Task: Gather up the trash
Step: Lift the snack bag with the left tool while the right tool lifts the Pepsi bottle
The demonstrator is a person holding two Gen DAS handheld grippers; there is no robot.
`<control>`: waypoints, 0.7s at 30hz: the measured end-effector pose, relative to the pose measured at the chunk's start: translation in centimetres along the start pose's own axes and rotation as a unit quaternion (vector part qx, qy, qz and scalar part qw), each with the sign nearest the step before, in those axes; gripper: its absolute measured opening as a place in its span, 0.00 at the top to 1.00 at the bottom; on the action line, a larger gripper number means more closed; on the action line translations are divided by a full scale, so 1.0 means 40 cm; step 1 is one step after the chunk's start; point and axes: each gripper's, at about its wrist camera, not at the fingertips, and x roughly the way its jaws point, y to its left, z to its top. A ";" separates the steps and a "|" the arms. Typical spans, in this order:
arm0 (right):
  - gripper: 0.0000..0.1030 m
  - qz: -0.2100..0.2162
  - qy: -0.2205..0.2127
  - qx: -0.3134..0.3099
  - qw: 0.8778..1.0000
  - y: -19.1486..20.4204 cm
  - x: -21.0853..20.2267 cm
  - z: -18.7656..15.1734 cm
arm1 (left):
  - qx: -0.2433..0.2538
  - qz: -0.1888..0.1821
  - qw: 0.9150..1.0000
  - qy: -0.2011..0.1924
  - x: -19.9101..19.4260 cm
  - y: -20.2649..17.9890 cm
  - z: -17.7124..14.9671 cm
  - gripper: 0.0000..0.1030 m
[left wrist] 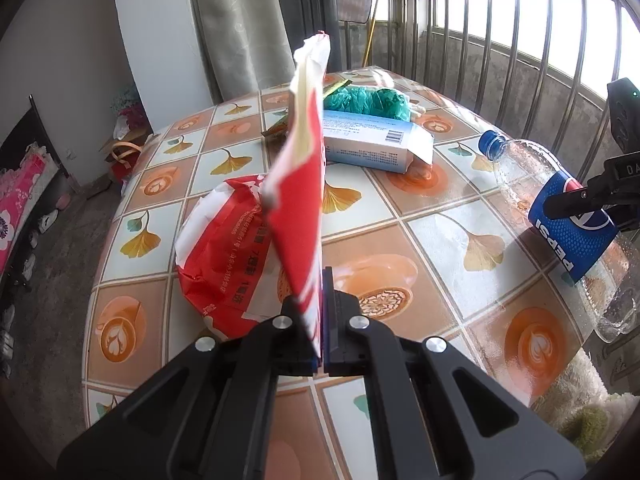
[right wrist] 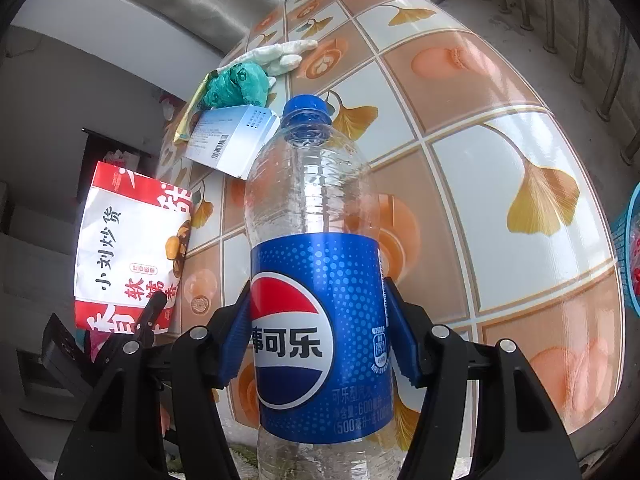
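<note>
My left gripper [left wrist: 322, 316] is shut on the bottom edge of a red and white snack bag [left wrist: 298, 184], which stands upright and edge-on above the table [left wrist: 420, 236]. From the right wrist view the same snack bag [right wrist: 128, 248] shows its printed face at the left, with a left fingertip [right wrist: 154, 308] on it. My right gripper [right wrist: 320, 328] is shut on an empty Pepsi bottle [right wrist: 316, 272], its blue pads [right wrist: 236, 332] pressing both sides of the label. The bottle [left wrist: 560, 220] is tilted at the table's right edge, blue cap pointing away.
A crumpled red package [left wrist: 224, 256] lies just left of the held bag. Farther back lie a blue and white carton [left wrist: 376, 146], a green plastic bag [left wrist: 368, 102] and a white glove [right wrist: 280, 54]. A blue basket [right wrist: 630, 248] shows at the right edge. A metal railing [left wrist: 520, 60] stands behind the table.
</note>
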 end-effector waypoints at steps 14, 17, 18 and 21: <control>0.43 0.011 -0.007 -0.006 1.000 0.010 -0.015 -0.003 | 0.001 0.008 1.000 -0.012 -0.029 -0.020 0.008 1.00; 0.43 0.013 -0.007 -0.008 1.000 0.012 -0.018 -0.005 | 0.001 0.007 1.000 -0.015 -0.035 -0.025 0.008 1.00; 0.43 0.014 -0.007 -0.009 1.000 0.013 -0.018 -0.005 | 0.001 0.008 1.000 -0.016 -0.038 -0.027 0.007 1.00; 0.43 0.017 -0.007 -0.011 1.000 0.018 -0.017 -0.004 | 0.001 0.008 1.000 -0.019 -0.044 -0.028 0.003 1.00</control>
